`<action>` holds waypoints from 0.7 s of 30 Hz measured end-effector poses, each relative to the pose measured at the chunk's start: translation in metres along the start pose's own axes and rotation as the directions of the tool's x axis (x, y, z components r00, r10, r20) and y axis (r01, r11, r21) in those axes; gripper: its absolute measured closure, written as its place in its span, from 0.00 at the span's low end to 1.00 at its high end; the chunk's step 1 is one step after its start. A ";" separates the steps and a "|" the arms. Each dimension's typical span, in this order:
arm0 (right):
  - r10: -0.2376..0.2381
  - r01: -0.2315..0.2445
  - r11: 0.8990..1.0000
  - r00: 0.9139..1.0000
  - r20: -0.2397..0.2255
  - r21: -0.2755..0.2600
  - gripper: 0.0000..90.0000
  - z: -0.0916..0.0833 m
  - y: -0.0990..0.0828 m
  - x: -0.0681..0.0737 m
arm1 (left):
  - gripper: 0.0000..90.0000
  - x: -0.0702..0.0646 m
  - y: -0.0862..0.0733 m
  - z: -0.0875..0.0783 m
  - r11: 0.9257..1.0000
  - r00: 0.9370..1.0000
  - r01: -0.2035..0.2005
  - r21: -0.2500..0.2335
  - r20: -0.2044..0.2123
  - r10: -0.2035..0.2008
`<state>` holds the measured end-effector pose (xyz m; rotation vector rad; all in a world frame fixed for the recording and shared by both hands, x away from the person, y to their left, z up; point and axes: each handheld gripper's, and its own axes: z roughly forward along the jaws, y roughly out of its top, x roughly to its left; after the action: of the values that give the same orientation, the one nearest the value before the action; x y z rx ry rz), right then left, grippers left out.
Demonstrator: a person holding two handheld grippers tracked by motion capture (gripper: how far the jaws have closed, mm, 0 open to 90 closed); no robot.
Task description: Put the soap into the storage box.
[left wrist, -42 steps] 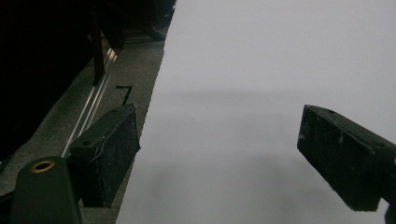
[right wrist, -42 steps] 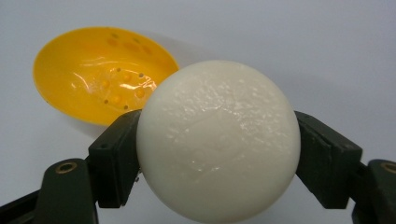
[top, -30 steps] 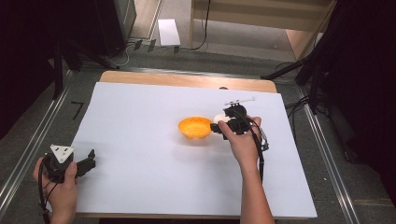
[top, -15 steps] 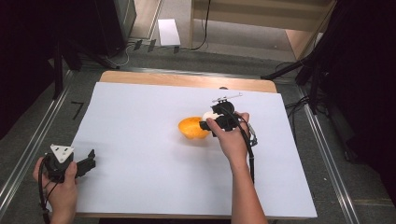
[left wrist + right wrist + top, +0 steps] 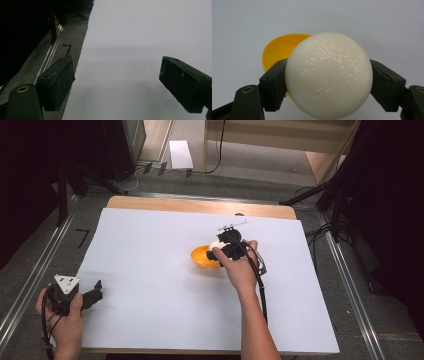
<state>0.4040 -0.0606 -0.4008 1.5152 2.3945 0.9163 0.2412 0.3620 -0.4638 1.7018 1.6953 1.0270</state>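
An orange bowl (image 5: 202, 257) sits near the middle of the white sheet (image 5: 150, 270). My right gripper (image 5: 216, 251) hovers at the bowl's right rim, shut on a white ball (image 5: 216, 244). In the right gripper view the white ball (image 5: 329, 75) is squeezed between both jaws, with the orange bowl (image 5: 278, 48) behind and below it. My left gripper (image 5: 95, 292) rests at the sheet's near left edge. Its jaws stand wide apart in the left gripper view, the left gripper (image 5: 117, 85) open over bare sheet.
The white sheet covers a wooden table (image 5: 200, 206). A thin metal tool (image 5: 232, 225) lies just beyond the bowl. Metal rails (image 5: 30, 280) run along the floor on both sides. The right gripper's cable (image 5: 260, 280) trails along the forearm.
My right gripper has carried the white ball leftward, from beside the bowl's right side to over its rim. The left gripper has stayed put.
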 end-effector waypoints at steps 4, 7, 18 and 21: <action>-0.001 0.001 1.000 1.000 -0.002 0.003 0.26 0.003 0.001 0.002 | 0.15 0.000 0.000 0.000 1.000 1.000 0.000 0.000 -0.001 0.000; -0.008 0.008 1.000 1.000 -0.003 0.002 0.26 0.006 0.002 0.003 | 0.15 0.000 0.000 0.000 1.000 1.000 -0.001 -0.001 0.000 0.001; 0.000 0.001 1.000 1.000 -0.015 0.012 0.26 0.015 0.005 0.005 | 0.15 -0.001 0.000 0.000 1.000 1.000 -0.003 -0.002 0.001 0.003; -0.003 0.003 1.000 1.000 -0.016 0.017 0.26 0.018 0.005 0.007 | 0.15 0.000 0.000 0.000 1.000 1.000 -0.003 -0.001 0.002 0.003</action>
<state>0.4124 -0.0459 -0.4109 1.5160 2.4214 0.9126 0.2415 0.3617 -0.4640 1.7046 1.6918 1.0263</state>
